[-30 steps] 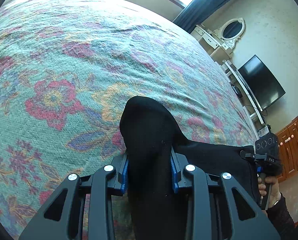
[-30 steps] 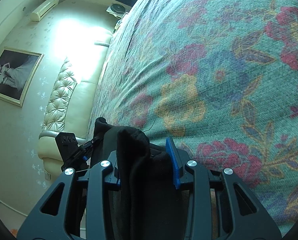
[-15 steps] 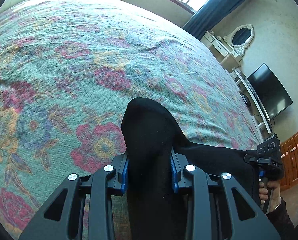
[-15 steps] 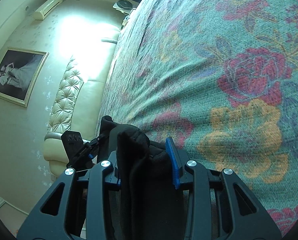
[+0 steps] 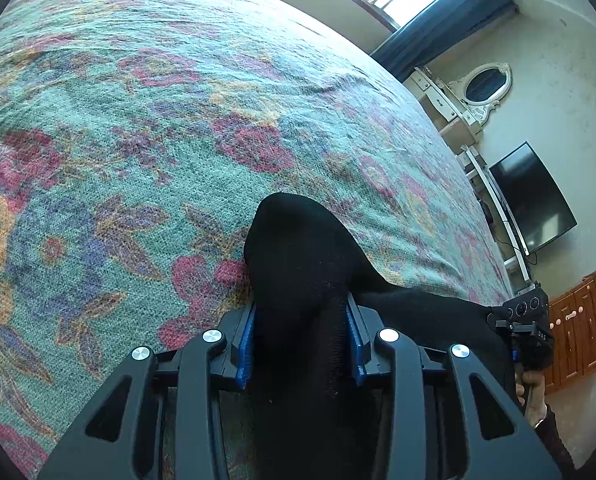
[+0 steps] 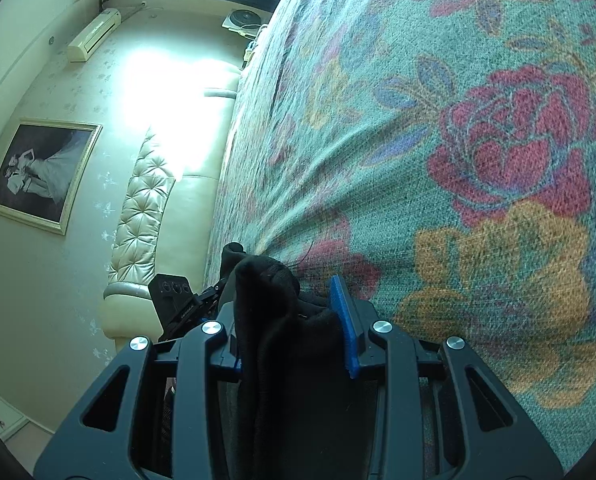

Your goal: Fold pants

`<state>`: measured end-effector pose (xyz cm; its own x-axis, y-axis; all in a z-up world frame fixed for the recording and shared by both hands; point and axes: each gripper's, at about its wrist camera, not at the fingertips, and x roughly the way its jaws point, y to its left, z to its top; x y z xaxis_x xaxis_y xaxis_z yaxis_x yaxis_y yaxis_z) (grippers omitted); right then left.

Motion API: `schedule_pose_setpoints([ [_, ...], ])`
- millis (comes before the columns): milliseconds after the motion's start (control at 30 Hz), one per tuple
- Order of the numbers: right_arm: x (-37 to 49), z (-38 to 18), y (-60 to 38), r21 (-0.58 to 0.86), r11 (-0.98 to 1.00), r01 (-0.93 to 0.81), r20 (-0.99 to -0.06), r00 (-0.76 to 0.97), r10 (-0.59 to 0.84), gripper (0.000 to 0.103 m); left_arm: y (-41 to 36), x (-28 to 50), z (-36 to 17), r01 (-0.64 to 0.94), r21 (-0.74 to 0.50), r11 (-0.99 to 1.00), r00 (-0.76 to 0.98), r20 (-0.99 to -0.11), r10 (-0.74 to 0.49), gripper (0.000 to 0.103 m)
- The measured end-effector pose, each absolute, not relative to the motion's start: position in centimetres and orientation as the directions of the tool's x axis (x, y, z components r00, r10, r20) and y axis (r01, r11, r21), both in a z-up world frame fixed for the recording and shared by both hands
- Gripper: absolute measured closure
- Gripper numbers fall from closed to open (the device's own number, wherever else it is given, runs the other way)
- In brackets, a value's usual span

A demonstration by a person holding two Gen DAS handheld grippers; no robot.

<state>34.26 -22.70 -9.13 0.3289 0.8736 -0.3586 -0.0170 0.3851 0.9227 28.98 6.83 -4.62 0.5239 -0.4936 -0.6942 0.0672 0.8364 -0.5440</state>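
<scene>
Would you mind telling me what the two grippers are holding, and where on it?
Both hold the black pants: the left gripper and right gripper each pinch a bunched fold of fabric; which part cannot be told.

The left gripper (image 5: 301,340) points forward, its blue-padded fingers (image 5: 245,344) pressed against black fabric bunched between them. The right gripper (image 6: 294,332) is likewise clamped, black fabric filling the gap between its fingers (image 6: 343,320). At the far right of the left wrist view, the person's right hand (image 5: 531,390) grips the other tool's handle.
</scene>
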Motion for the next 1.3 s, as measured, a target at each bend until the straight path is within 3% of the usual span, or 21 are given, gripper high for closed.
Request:
schedule_pose_setpoints([
  [100,34.0,-9.2,-23.0,0.928,0.373,-0.004,-0.350,0.337,0.874,0.065,7.2,29.0,-4.6,0.070,-0.574,0.816,0.513,-0.681,-0.523,0.060],
  [167,33.6,-9.1,-23.6,0.941,0.336,0.021,-0.323,0.342,0.882,0.055,7.9,28.9,-4.5,0.068,-0.626,0.777,0.508,-0.649,-0.567,0.055],
  [233,32.8,-8.7,-24.5,0.951,0.306,0.037,-0.299,0.359,0.884,0.037,8.6,28.0,-4.4,0.047,-0.672,0.739,0.506,-0.622,-0.598,0.050],
  [300,31.5,-8.1,-25.3,0.953,0.302,0.036,-0.293,0.374,0.880,0.029,9.6,26.6,-4.1,0.025,-0.715,0.699,0.507,-0.593,-0.625,0.039],
  [367,29.7,-7.8,-26.0,0.946,0.322,0.039,-0.313,0.370,0.875,0.028,10.6,24.5,-3.9,0.023,-0.760,0.649,0.513,-0.548,-0.661,0.030],
  [667,20.1,-7.9,-26.0,0.950,0.311,-0.018,-0.282,0.380,0.881,0.026,12.3,13.6,-4.4,-0.015,-0.844,0.536,0.497,-0.471,-0.729,0.021],
  [767,18.7,-7.6,-25.5,0.949,0.313,-0.040,-0.267,0.424,0.865,0.020,10.9,12.1,-4.2,0.006,-0.828,0.561,0.504,-0.482,-0.717,0.017],
  [1000,17.8,-7.5,-25.2,0.955,0.293,-0.049,-0.244,0.431,0.868,0.019,7.7,12.1,-4.1,-0.009,-0.817,0.577,0.505,-0.502,-0.702,0.015],
  [1200,16.5,-7.7,-27.1,0.956,0.293,-0.012,-0.248,0.502,0.829,0.019,8.7,12.5,-4.8,-0.038,-0.876,0.481,0.559,-0.417,-0.716,0.015],
  [1300,16.7,-7.5,-26.0,0.934,0.356,-0.029,-0.304,0.461,0.834,0.019,8.7,12.5,-4.9,-0.043,-0.871,0.489,0.579,-0.421,-0.698,0.015],
])
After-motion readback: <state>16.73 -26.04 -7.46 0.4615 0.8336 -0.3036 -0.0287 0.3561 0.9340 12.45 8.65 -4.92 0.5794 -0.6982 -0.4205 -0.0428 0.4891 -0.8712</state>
